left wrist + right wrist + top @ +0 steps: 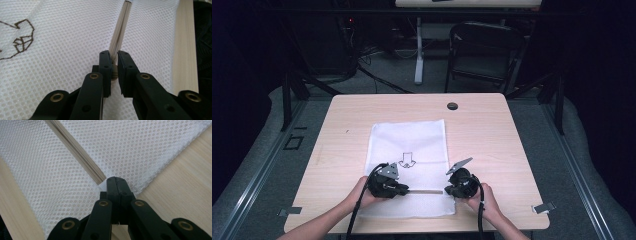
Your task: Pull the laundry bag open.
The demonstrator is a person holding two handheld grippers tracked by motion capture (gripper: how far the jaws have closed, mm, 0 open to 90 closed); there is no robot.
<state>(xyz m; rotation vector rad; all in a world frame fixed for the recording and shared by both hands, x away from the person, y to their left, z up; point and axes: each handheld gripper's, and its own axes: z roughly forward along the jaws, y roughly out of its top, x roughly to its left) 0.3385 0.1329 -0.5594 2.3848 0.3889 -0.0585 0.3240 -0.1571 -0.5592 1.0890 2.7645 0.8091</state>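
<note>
The wooden table carries a white mesh bag, lying flat near the person's edge, arrow print up. It looks light, limp and easily bunched, so pulling the cloth alone would likely just drag it along. No bulge shows, so it is probably empty. Its zipper runs across the near end; that stiffer tape is the sensible hold. The right gripper, jaws pressed together, pinches the bag's corner at the zipper's end. The left gripper clamps the small zipper pull, jaws nearly together.
</note>
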